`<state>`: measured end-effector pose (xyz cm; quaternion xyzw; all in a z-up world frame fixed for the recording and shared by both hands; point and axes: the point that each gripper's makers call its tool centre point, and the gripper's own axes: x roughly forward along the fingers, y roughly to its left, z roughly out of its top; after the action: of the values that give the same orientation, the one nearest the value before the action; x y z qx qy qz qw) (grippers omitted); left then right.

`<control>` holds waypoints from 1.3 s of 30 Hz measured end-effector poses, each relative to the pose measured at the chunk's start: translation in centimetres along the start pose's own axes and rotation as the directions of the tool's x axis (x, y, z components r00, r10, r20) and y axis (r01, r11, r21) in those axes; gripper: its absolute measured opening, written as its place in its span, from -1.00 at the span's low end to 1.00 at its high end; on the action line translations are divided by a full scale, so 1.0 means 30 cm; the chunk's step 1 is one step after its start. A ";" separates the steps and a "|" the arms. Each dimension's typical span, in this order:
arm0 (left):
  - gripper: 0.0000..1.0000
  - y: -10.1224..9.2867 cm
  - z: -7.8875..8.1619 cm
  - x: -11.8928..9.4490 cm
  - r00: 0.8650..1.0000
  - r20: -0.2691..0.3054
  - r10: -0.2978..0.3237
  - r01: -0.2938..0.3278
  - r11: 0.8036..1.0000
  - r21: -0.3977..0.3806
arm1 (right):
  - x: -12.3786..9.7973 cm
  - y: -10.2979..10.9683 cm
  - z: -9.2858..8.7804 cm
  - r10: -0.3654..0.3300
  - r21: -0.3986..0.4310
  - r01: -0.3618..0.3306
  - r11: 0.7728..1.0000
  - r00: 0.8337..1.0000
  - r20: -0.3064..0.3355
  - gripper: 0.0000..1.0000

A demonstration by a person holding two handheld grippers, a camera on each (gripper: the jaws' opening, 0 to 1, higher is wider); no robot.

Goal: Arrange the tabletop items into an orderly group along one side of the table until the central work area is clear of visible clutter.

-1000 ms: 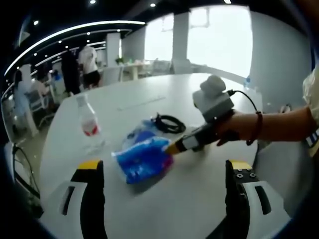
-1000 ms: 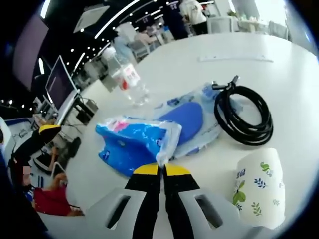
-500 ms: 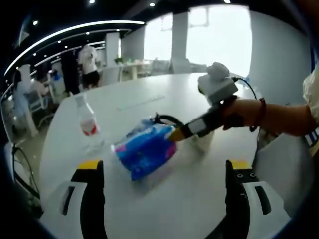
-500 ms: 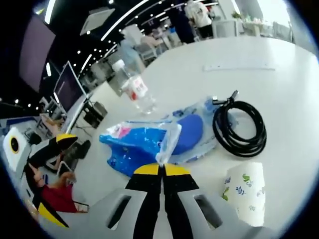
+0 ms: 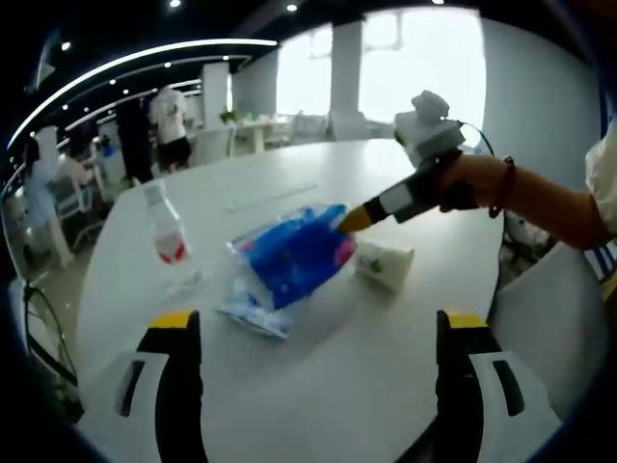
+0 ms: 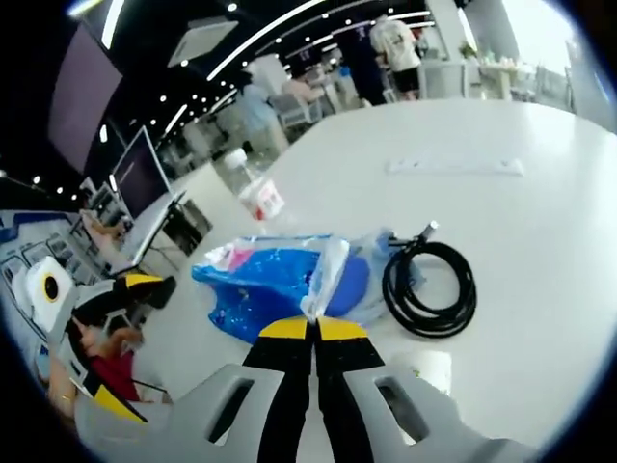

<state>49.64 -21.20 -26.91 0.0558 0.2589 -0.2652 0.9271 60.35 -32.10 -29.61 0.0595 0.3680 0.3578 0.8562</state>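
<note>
The round white desk carries everything, and the coming move turns on the blue plastic packet: the right gripper is clenched on a clear corner of its wrapper, so the packet hangs straight ahead of the yellow tips, lifted off the desk with its long axis running away to the left in the right gripper view. In the left gripper view that packet hangs in mid-desk from the right gripper, which reaches in from the right, and a second, flatter blue-and-clear packet lies on the desk just under it. The left gripper is released, jaws spread wide and holding nothing, well back from the pile, so the right hand is plainly the nearer one. Around the packet lie a coiled black cable just beside it, a leaf-printed paper cup on its side, and an upright water bottle further off; any of these could be brushed as the packet travels toward an edge.
</note>
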 end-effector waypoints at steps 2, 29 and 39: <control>0.97 0.001 -0.002 0.000 1.000 -0.004 0.002 -0.002 1.000 0.002 | -0.011 -0.016 0.008 -0.003 -0.002 0.003 1.000 1.000 0.002 -0.98; 0.96 0.003 -0.020 0.007 0.999 -0.033 0.003 -0.002 1.000 0.001 | -0.137 -0.338 0.102 -0.146 0.035 0.145 0.989 0.989 0.029 -0.98; 0.96 0.007 -0.034 0.010 0.999 -0.051 0.005 -0.005 1.000 0.000 | -0.175 -0.427 0.093 -0.211 0.016 0.211 0.977 0.977 0.022 -0.98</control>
<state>49.50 -20.91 -27.95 0.0631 0.2823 -0.2611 0.9210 67.01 -44.54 -29.19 0.0300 0.3646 0.2617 0.8931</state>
